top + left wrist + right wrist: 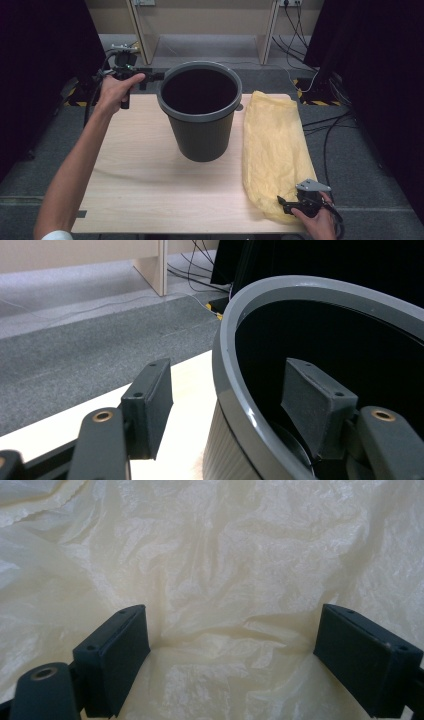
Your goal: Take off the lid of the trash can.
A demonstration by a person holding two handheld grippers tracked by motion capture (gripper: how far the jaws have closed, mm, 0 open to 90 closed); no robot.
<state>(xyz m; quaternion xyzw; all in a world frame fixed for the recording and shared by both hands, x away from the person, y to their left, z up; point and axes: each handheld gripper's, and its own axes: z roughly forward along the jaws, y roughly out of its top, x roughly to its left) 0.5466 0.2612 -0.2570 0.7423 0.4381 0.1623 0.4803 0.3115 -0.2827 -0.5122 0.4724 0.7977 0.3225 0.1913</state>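
Two tools, left tool [159, 76], right tool [281, 201], one bin [200, 112], one bag [275, 150]

black tongs [159, 76] with flat rectangular pads [150, 405], brass-coloured rivets, black cables; the right tongs [283, 202] carry a grey three-cornered plate; white sleeve edge [56, 235].
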